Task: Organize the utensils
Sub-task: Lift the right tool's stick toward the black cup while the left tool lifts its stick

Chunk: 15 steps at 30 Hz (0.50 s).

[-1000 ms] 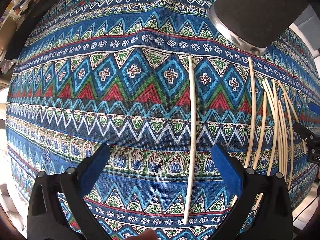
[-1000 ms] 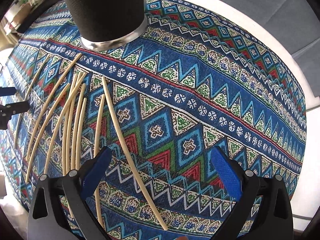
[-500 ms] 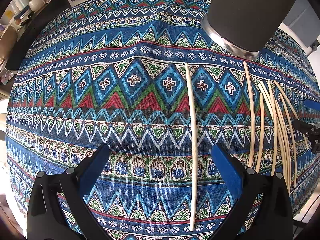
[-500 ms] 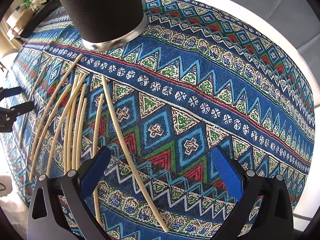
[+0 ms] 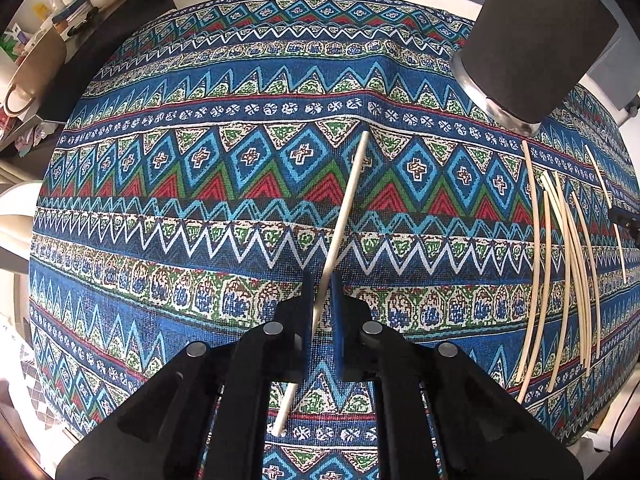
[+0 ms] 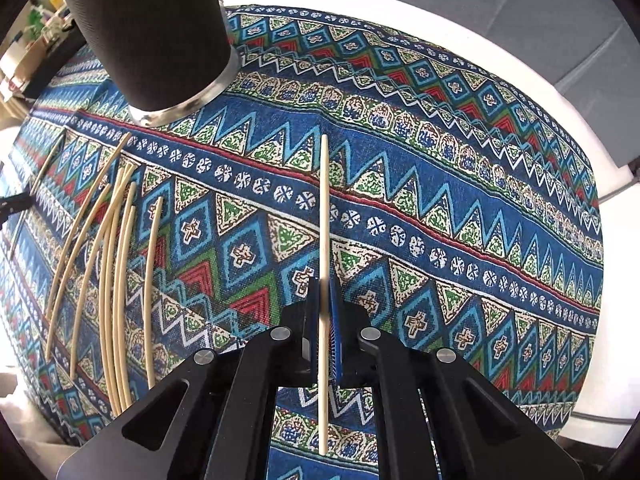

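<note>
Your left gripper (image 5: 320, 280) has its jaws clenched on one chopstick (image 5: 346, 208), which angles ahead of them. Your right gripper (image 6: 325, 292) likewise grips another chopstick (image 6: 325, 208), pointing straight ahead; loose chopsticks (image 6: 116, 280) lie left of those jaws.

Loose chopsticks (image 6: 116, 280) lie side by side on the tablecloth (image 6: 440, 200) covering the counter, holder (image 6: 152, 36) standing just behind them (each claw pinches one more stick).

A patterned tablecloth (image 5: 200, 208) (blue zigzags) carries loose chopsticks (image 5: 560, 272) and a black holder (image 5: 536, 40).
</note>
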Available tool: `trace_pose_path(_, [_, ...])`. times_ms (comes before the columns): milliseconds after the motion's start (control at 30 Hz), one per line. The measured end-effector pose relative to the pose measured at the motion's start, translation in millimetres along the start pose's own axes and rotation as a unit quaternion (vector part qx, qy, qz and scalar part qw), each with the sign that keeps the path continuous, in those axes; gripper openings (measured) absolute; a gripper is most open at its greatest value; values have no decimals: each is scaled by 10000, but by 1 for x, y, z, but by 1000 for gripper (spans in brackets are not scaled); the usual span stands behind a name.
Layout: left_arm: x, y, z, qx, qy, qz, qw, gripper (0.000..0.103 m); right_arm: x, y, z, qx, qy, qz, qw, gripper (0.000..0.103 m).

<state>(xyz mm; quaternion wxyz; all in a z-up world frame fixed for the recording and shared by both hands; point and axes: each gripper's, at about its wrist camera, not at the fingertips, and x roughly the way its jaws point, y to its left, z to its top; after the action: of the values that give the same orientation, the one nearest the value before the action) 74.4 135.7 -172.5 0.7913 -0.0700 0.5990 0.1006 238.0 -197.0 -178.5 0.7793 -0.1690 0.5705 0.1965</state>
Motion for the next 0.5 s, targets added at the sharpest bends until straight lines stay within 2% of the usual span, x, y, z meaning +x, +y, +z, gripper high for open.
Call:
trace_pose_path(100, [-4,4,-8,1,-107,219,9997,5,-1,-6,-2,168,-44,-26,9998,4])
trace_pose_path(167, [-6,11,-12,-191,-105,216,9995,5,-2,-17,-4,334,-88,-57,9994,4])
trace_pose_path(367, [-15,17,-17,-344,-6,162,9993,5,-9,-59,-24,855,-80,19,9963,4])
trace_pose_path(500, [-35,21,-13,-325,-109,189,9992,5,-23,-94,-42,1135,-181,6,9934,4])
